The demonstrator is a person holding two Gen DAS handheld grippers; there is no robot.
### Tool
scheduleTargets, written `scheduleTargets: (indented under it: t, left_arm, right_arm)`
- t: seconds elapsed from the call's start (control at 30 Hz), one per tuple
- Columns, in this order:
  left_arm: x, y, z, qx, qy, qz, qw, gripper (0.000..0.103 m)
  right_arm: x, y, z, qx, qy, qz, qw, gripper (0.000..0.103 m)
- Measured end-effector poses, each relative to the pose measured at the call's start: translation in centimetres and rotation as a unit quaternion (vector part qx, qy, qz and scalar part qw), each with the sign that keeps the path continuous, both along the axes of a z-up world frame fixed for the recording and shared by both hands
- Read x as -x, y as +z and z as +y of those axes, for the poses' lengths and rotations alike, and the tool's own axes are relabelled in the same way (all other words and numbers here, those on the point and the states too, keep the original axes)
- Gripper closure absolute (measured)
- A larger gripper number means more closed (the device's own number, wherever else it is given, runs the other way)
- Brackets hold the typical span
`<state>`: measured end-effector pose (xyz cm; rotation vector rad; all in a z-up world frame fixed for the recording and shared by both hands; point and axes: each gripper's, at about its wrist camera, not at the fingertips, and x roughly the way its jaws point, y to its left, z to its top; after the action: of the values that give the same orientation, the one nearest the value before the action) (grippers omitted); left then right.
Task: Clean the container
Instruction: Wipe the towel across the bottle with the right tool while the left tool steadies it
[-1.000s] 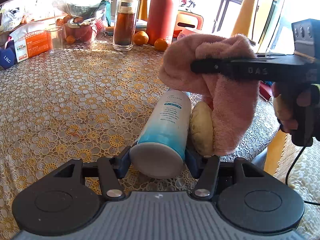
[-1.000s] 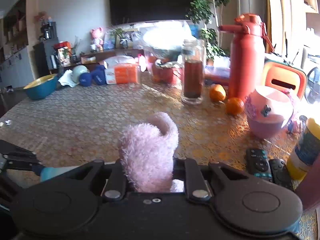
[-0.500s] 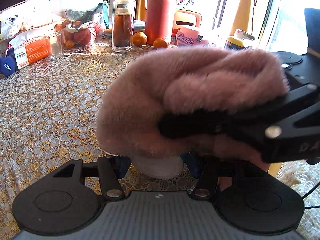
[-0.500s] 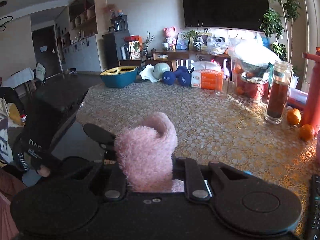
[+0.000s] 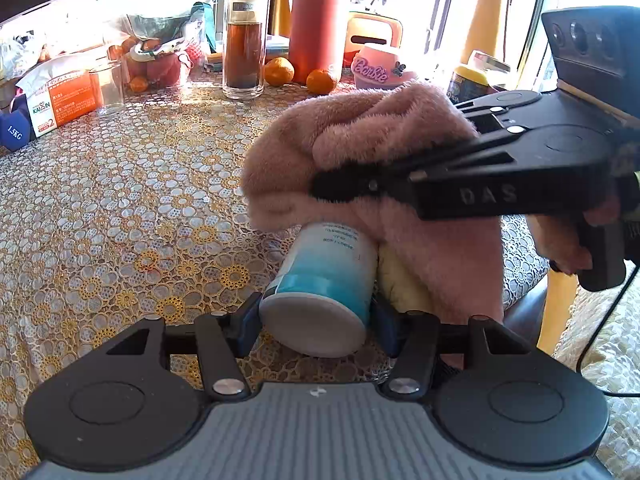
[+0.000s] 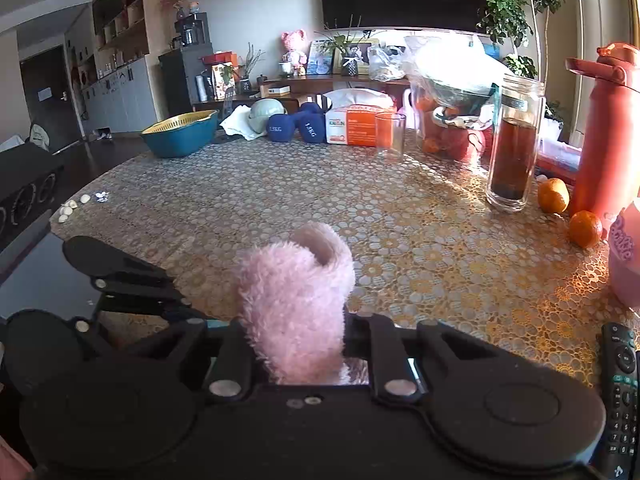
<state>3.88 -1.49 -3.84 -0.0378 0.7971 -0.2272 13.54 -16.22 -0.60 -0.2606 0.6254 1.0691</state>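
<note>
A white and teal cylindrical container lies between the blue pads of my left gripper, which is shut on it, base toward the camera. A fluffy pink cloth drapes over the container's far end and right side. My right gripper is shut on that cloth, coming in from the right with a hand on its handle. In the right wrist view the pink cloth sticks up between the shut fingers of my right gripper, and the left gripper's body shows at lower left. The container's top is hidden.
The table has a yellow floral lace cover. At the back stand a tall glass jar of dark liquid, a red thermos, oranges, a pink cup, an empty glass and an orange box. Remote controls lie right.
The cloth in my right gripper swept down close over the container, then drew back up toward its far end. The left gripper kept hold of the container.
</note>
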Motion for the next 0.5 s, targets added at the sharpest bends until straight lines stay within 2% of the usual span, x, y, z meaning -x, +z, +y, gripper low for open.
scheduleTargets:
  t: [0.5]
  left_arm:
    - [-0.2, 0.2, 0.2, 0.005, -0.006, -0.011, 0.9999, 0.047]
  right_arm:
    - [-4.7, -1.0, -2.0, 0.016, -0.083, 0.012, 0.996, 0.085]
